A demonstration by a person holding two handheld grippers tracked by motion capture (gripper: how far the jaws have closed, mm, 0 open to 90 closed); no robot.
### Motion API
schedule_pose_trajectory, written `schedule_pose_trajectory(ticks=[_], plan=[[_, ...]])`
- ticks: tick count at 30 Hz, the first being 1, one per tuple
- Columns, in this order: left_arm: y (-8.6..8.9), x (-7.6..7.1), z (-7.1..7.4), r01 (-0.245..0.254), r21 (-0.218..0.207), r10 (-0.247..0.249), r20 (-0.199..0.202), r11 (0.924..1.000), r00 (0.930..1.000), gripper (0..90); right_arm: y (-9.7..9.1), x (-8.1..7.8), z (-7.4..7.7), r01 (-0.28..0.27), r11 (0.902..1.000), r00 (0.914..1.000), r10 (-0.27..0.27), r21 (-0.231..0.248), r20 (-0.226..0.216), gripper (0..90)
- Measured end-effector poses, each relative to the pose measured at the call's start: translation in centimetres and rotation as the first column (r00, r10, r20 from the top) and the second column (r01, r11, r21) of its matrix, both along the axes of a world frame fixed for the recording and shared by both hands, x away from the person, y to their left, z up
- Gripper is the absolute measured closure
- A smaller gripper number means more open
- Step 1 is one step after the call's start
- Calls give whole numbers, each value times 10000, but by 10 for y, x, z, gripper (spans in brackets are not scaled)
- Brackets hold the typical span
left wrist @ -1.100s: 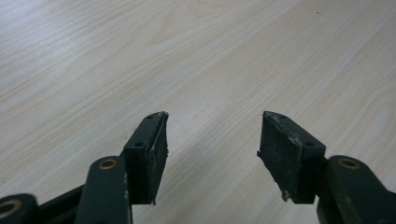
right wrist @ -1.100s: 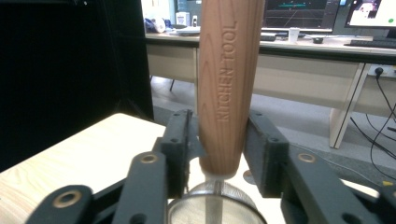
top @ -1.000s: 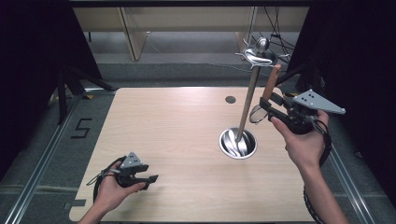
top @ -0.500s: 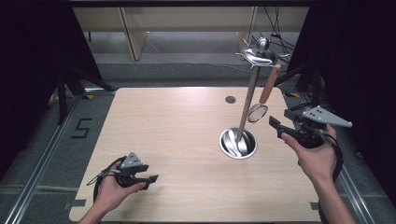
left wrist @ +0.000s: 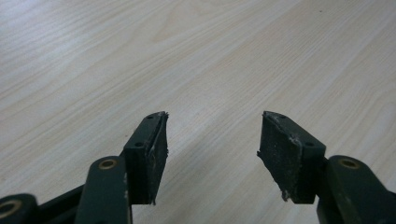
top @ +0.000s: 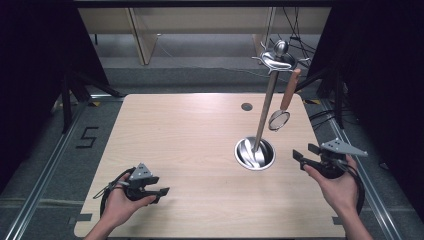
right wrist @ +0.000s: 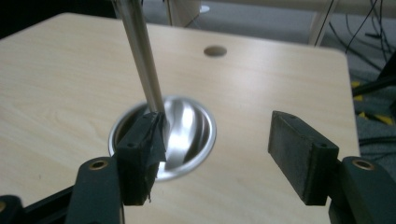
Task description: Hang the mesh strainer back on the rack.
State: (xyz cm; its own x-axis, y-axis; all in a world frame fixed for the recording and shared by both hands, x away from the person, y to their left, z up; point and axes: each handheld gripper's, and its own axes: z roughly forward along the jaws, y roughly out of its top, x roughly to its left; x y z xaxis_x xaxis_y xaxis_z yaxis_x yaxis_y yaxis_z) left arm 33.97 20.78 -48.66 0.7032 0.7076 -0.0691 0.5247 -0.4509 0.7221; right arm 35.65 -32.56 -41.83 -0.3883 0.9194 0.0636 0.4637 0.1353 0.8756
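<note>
Watch the right gripper [top: 305,151], low over the pale wooden table [top: 190,135], pads spread wide, just opened, nothing between them. Just to its left: the tall polished steel utensil stand with a thin pole and a round dished base [top: 264,115]. Well above and slightly left of that gripper: the small round mesh strainer with a brown wooden handle [top: 286,100], hanging from a hook at the stand's top, free of any grip. Main hazard from here, as a judgement: brushing the pole or the base rim with a sideways sweep of the gripper, enough to rock the tall, probably top-heavy stand, set the strainer swinging and perhaps shake it off its hook. In the right gripper view, one pad sitting close in front of the base, so little margin for a drift toward it. Also possible: clipping the strainer's mesh head on any rise straight up beside the pole. Less to fear from the left gripper [top: 161,194], resting on the table well apart from the stand, likewise open and empty, unless dragged across toward the base.
</note>
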Motion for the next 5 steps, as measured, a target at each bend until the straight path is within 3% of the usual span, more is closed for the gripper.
schedule_pose_trajectory(ticks=[2, 3, 5], plan=[[0, 0, 0, -34, -78, 34, 50, 10000, 10000, 410, -2, -2, -13, -111, 9999, 9995, 108, -87, -305, 352], [0, 0, 0, -30, -81, 31, 60, 10000, 10000, 410, -2, -4, -17, -87, 10000, 9983, 88, 24, -584, 349], [0, 0, 0, 29, -26, -29, 108, 10000, 9999, 410, -4, -5, -23, 62, 9992, 9975, -35, 386, -713, 349]])
